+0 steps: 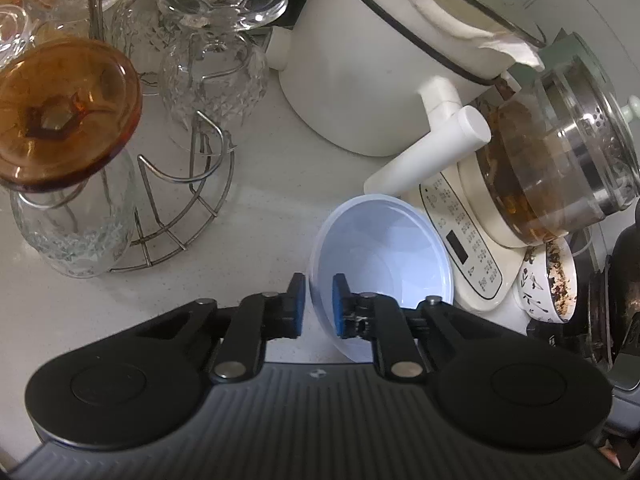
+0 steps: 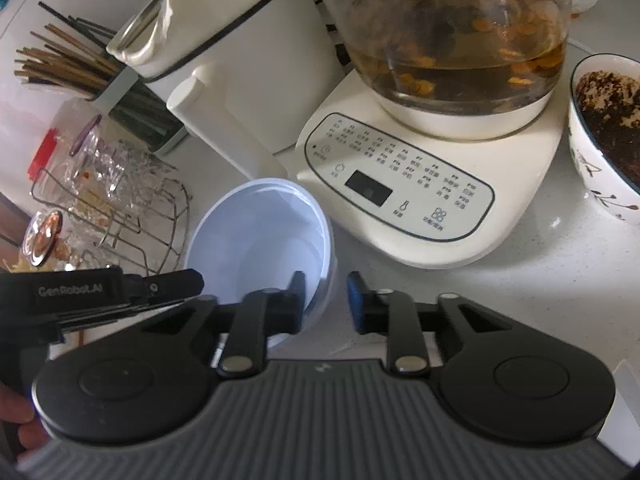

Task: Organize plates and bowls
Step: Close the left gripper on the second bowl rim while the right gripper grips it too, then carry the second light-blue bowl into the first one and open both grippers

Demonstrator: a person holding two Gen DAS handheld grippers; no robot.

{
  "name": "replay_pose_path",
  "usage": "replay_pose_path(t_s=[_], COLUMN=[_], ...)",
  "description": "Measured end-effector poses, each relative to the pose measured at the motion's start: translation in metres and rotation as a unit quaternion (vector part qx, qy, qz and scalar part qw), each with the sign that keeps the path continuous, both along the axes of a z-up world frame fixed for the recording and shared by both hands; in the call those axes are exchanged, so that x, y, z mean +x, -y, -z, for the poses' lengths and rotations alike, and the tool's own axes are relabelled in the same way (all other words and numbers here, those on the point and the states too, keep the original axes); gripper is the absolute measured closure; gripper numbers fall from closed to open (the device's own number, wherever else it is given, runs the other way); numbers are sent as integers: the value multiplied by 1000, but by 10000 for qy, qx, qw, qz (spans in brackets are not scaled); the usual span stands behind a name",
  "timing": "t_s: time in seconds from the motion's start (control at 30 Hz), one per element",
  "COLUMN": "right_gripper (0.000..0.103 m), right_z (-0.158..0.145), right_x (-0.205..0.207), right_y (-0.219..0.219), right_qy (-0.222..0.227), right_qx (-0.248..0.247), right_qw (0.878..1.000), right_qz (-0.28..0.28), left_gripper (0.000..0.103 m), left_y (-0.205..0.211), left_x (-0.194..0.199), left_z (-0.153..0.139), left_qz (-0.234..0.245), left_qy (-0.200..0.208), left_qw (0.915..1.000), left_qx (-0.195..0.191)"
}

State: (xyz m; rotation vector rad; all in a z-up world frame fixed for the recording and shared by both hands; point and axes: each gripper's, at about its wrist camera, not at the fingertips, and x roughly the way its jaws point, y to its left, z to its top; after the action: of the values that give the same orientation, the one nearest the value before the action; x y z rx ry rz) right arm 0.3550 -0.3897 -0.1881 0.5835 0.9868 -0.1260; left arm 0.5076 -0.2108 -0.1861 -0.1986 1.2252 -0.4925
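The left gripper (image 1: pixel 317 305) is straddling the near-left rim of the pale blue bowl (image 1: pixel 384 272), one blue-padded finger standing outside the wall and the other inside; the jaws are standing a narrow way apart, and whether the pads are actually pressing the rim cannot be told. The right gripper (image 2: pixel 325 302) is straddling the opposite edge of the same bowl (image 2: pixel 260 240), its left finger sitting inside the rim and its right finger outside with a visible gap to the wall, so it is standing partly open and gripping nothing. The bowl is resting on the white countertop (image 1: pixel 260 208), directly ahead of both tools. Just beyond the bowl, a cream kettle base (image 2: pixel 400 188) is carrying a glass kettle (image 2: pixel 452 40) holding brown liquid. A white pot (image 1: pixel 360 72) is standing further ahead. Left of the left gripper, a wire rack (image 1: pixel 180 216) is holding upturned glasses (image 1: pixel 212 76). Right of the right gripper, a patterned bowl (image 2: pixel 592 168) is holding dark residue.
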Motion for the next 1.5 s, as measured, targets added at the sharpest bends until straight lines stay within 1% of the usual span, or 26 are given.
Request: replay_pose_path(t_s=[0.1, 0.27, 0.37, 0.47, 0.63, 0.87, 1.1, 1.17, 1.27, 1.37, 1.5], right_gripper=[87, 87, 87, 87, 87, 87, 87, 87, 87, 87, 87], right_z=[1, -3, -8, -16, -36, -67, -88, -94, -101, -105, -107], right_x=[2, -1, -5, -9, -21, -45, -64, -69, -76, -81, -88], right_y=[-1, -3, -3, -6, -10, -23, -48, -57, -68, -78, -92], right_qy=[-3, 50, 98, 177, 350, 770, 1100, 1161, 1252, 1304, 1333], right_qx=[1, -8, 41, 52, 74, 83, 48, 9, -15, -44, -91], right_qw=[10000, 10000, 9999, 9998, 9993, 9970, 9936, 9928, 9915, 9906, 9892], right_qz=[-46, -60, -51, -83, -83, -66, -239, -294, -357, -417, -597], left_gripper=[92, 93, 93, 93, 93, 92, 92, 92, 92, 92, 92], left_y=[1, 0, -5, -12, -25, -51, -82, -93, -106, -118, -136], left_x=[0, -2, -4, -9, -19, -42, -69, -77, -87, -96, -110], left_z=[1, 0, -5, -15, -38, -70, -96, -102, -111, -115, -116], left_qz=[1, 49, 56, 100, 65, -39, -177, -256, -289, -340, -409], left_qy=[-13, 4, -1, 85, 213, 355, 529, 546, 707, 797, 817], left_qw=[10000, 10000, 9999, 9998, 9993, 9980, 9968, 9963, 9951, 9942, 9942], left_qx=[-7, -20, -94, -123, -298, -514, -565, -612, -627, -636, -562])
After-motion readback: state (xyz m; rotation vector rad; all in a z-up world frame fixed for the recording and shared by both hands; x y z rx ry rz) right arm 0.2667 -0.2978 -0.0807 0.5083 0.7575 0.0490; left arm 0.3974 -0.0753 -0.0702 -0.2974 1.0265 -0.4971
